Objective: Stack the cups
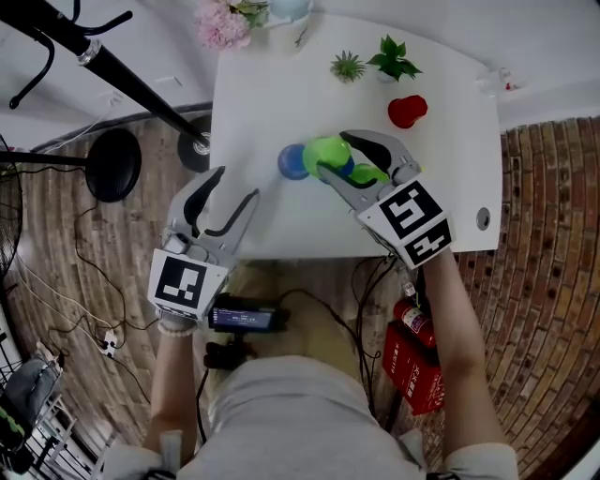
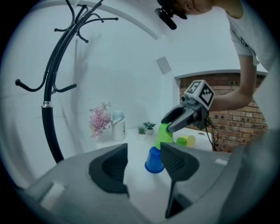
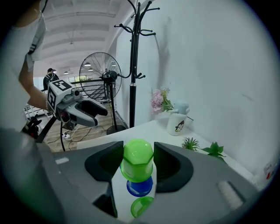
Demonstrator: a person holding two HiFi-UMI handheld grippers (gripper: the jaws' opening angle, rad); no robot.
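My right gripper point(image 1: 333, 153) is shut on an upside-down green cup point(image 1: 324, 154), held tilted just above the white table point(image 1: 253, 103). In the right gripper view the green cup point(image 3: 138, 159) sits between the pads, with the blue cup point(image 3: 140, 187) right below it. The blue cup point(image 1: 292, 162) stands upside down on the table, just left of the green one. A second green cup point(image 1: 368, 173) lies on its side under my right gripper. A red cup point(image 1: 407, 111) stands apart at the far right. My left gripper point(image 1: 237, 184) hangs open and empty at the table's near left edge, facing the blue cup point(image 2: 154, 160).
Two small potted plants point(image 1: 348, 66) point(image 1: 392, 58) and pink flowers point(image 1: 222, 23) line the table's far edge, with a white jug point(image 2: 118, 127) beside the flowers. A black coat stand point(image 1: 112, 66) and a fan base point(image 1: 112, 164) stand left. A red extinguisher point(image 1: 414, 361) is on the floor.
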